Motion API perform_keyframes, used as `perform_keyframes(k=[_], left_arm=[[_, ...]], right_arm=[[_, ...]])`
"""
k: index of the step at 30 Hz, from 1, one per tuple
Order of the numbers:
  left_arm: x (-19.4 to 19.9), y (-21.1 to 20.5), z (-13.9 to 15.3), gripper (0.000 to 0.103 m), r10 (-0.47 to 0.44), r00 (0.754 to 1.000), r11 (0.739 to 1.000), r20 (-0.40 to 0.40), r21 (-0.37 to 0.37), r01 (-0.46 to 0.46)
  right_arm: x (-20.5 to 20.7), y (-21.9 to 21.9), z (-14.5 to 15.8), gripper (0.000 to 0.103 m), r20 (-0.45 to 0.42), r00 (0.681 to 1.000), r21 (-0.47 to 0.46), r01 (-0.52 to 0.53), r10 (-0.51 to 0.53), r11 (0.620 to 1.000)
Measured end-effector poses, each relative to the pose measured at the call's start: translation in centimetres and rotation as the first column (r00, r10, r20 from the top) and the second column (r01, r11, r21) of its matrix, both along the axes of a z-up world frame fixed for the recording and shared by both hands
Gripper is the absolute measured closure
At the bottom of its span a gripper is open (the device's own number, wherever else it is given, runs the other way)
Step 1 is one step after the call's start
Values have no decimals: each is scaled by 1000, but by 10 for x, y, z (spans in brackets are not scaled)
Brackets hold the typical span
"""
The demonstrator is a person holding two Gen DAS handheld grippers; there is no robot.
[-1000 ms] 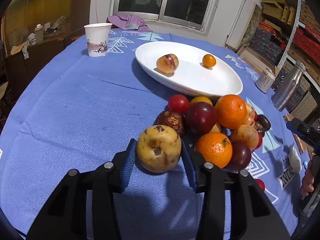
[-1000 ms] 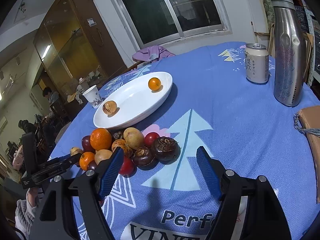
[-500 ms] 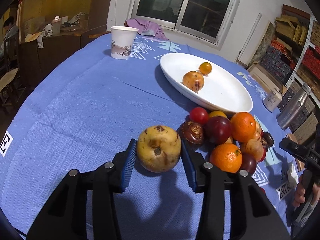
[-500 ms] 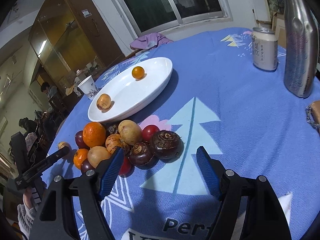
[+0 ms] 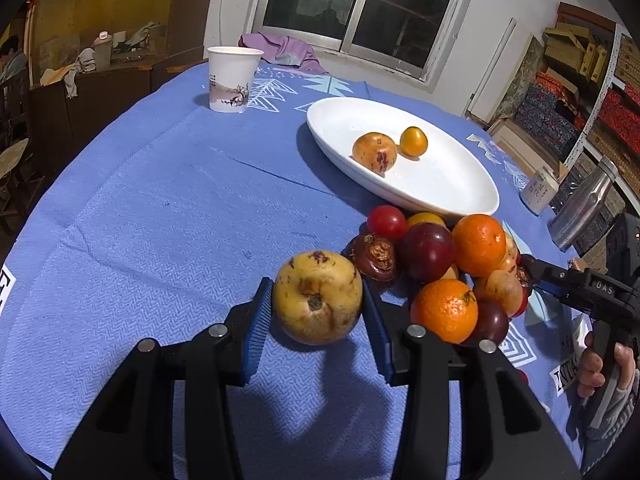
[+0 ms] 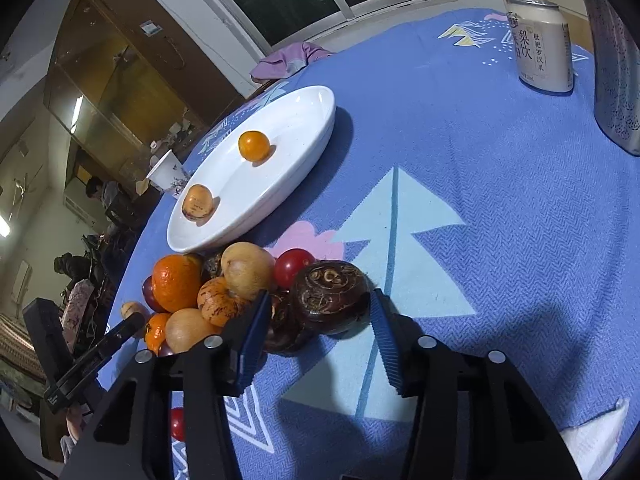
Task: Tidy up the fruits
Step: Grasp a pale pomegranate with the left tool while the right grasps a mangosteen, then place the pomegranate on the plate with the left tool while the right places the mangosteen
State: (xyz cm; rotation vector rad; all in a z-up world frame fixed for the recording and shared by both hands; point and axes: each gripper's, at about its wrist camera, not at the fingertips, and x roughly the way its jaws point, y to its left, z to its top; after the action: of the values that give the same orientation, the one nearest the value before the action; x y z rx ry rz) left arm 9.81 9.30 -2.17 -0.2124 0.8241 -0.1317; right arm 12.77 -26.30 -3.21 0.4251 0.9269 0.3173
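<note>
Holding: left tool (image 5: 316,292) is clamped on a spotted yellow pear (image 5: 318,300), both pads against its sides, low centre of the left view, over bare blue worktop (image 5: 160,220).
Right tool: its (image 6: 319,300) jaws have just been closing, with a dark brown fruit (image 6: 330,298) between them at the near edge of the pile. The right-hand pad looks to be at its skin. The other pad sits against a smaller dark fruit (image 6: 282,330), so I cannot tell whether the grip is firm.
Fruit: most lie heaped (image 5: 440,264) just below the white plate (image 5: 440,196), right of centre. Two pieces are already on the plate.
Risk, double catch: I judge the right tool may pinch both dark fruits at once. One could then squirt out or drop on the lift.
Risk, pile: the fruits lean on each other, so pulling one from the edge may set the round ones rolling across the cloth.
Risk, pear: it is round and held only at its widest part. A quick swing could let it turn or slip.
Risk, crowding: both tools work close to the same heap and may knock each other on the way to the plate.
Left view only: shows the pear grip, a paper cup (image 5: 233,78) at upper left, and a hand (image 5: 600,364) on the right tool's handle at the right edge.
Right view only: shows the dark fruits between the pads, a can (image 6: 542,52) and a steel flask (image 6: 616,60) at upper right, and a stray red fruit (image 6: 178,424) at lower left.
</note>
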Motion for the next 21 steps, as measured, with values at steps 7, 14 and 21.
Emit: perform_keyframes(k=[7, 14, 21], left_arm=[[5, 2, -2, 59, 5, 1000, 1000, -20, -22, -6], [31, 1, 61, 59, 36, 998, 999, 59, 18, -37], [113, -35, 82, 59, 4, 997, 1000, 82, 13, -5]], right_arm=[[-11, -6, 8, 62, 49, 999, 4, 14, -14, 1000], [-17, -16, 77, 62, 220, 974, -5, 47, -45, 999], [45, 34, 90, 62, 228, 973, -26, -28, 33, 999]])
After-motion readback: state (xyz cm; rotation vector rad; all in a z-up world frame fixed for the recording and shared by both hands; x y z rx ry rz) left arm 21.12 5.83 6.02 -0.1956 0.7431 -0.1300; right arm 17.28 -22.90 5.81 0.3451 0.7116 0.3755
